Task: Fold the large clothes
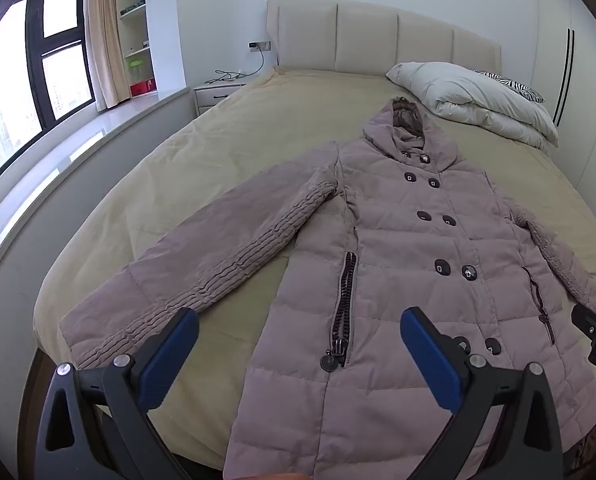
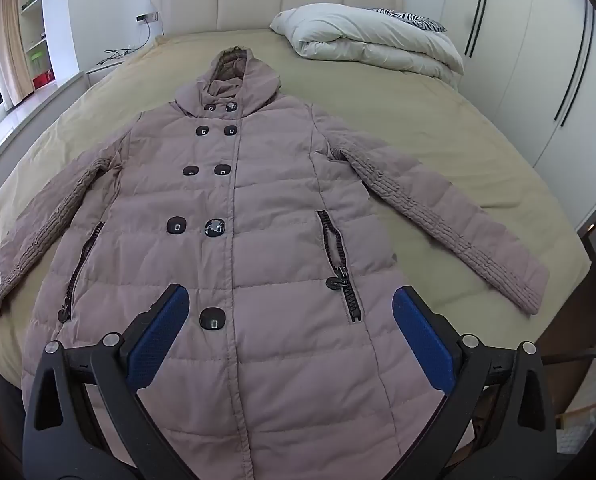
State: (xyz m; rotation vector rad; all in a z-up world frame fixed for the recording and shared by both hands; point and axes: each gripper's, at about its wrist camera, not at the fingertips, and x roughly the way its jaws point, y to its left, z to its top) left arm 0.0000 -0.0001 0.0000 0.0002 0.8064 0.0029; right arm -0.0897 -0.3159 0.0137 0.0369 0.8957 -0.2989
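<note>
Left wrist view: the left gripper (image 1: 300,334) hangs with jaws spread wide and empty over the dusty-pink quilted hooded coat (image 1: 398,248), laid flat, buttoned, on the beige bed (image 1: 225,128).

Right wrist view: the right gripper (image 2: 289,312) is likewise spread wide, grasping nothing, above the coat's lower front.

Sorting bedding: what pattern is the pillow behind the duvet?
Zebra stripes, black and white; clearest in the right wrist view.

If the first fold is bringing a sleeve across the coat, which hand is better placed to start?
Probably the left. The left tongs hang open right beside the near sleeve, whose cuff lies close below. The right tongs hover open over the coat front, farther from their sleeve.
</note>
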